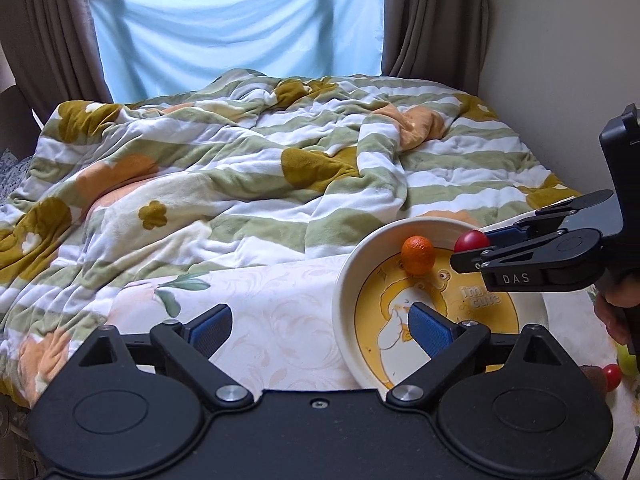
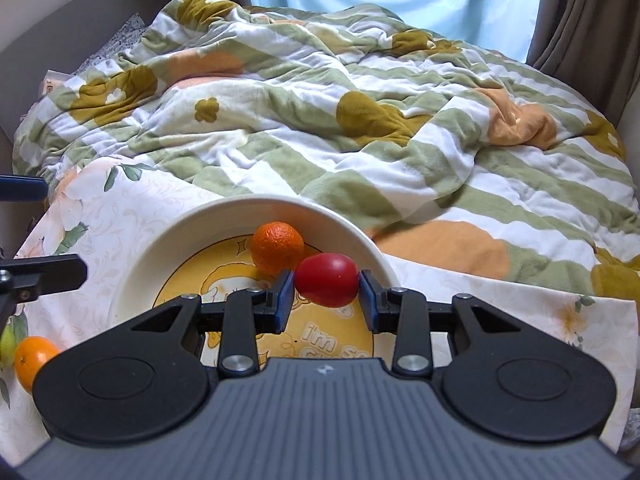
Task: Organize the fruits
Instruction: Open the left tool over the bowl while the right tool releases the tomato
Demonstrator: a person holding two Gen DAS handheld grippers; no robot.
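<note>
A cream bowl [image 1: 348, 280] with a yellow duck picture stands on a floral cloth; it also shows in the right wrist view [image 2: 140, 256]. A small orange [image 1: 418, 254] lies inside it at the far side, also seen in the right wrist view [image 2: 277, 246]. My right gripper [image 2: 326, 286] is shut on a red tomato [image 2: 327, 279] and holds it over the bowl beside the orange; from the left it shows as the tomato [image 1: 472, 241] at the gripper's tip. My left gripper [image 1: 320, 326] is open and empty at the bowl's near left rim.
Another orange [image 2: 32, 360] and a green fruit [image 2: 6, 346] lie on the cloth left of the bowl. A red fruit [image 1: 612, 376] and a green one [image 1: 626, 354] lie at the right. A rumpled striped blanket [image 1: 240, 168] covers the bed behind.
</note>
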